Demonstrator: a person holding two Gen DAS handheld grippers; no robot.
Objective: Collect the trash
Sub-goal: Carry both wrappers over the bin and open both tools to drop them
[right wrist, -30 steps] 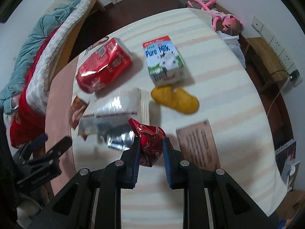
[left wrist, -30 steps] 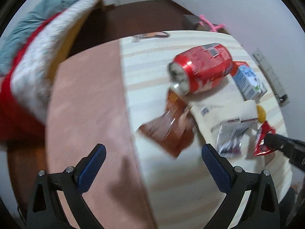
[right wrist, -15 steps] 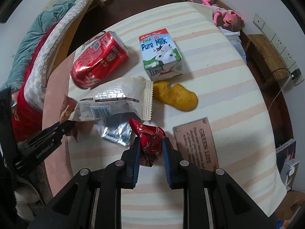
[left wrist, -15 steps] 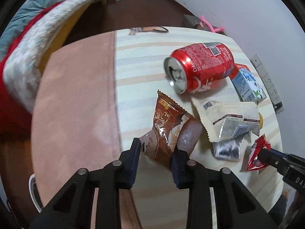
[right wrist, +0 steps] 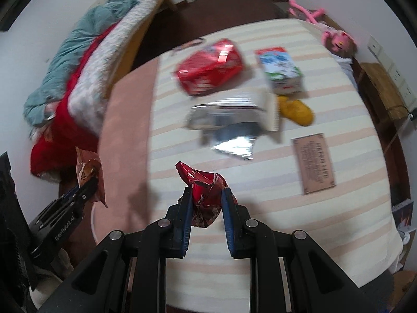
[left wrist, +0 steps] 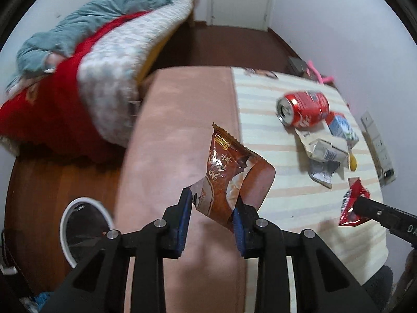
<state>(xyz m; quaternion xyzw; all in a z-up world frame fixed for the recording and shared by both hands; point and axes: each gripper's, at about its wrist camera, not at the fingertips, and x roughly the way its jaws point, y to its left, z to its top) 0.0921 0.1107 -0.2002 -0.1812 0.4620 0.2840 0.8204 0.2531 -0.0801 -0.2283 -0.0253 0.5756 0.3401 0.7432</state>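
Trash, itemised outward from the red soda can, largest first. Bed with red, white and teal bedding: beyond the table's pink edge, well apart from the can. Table under a striped cloth: bears the can, lying on its side; its print is too blurred to read. White-rimmed bin: on the floor, well apart from the can, beyond the pink edge. Milk carton: just beside the can; lettering blurred now, where half a second ago it read "Pure Milk". Brown plaque: well apart from the can, text unreadable. White wrapper over a silver foil wrapper: touching the can's near side. Yellow lump: beside the carton. Brown snack wrapper: gold script, not legible; clamped between the fingers of the left gripper, now off the cloth and over the pink edge, where it lay near the can before. Red wrapper: crumpled, clamped in the right gripper, higher above the cloth than before. "GenRobot.AI" printed on the left gripper's body.
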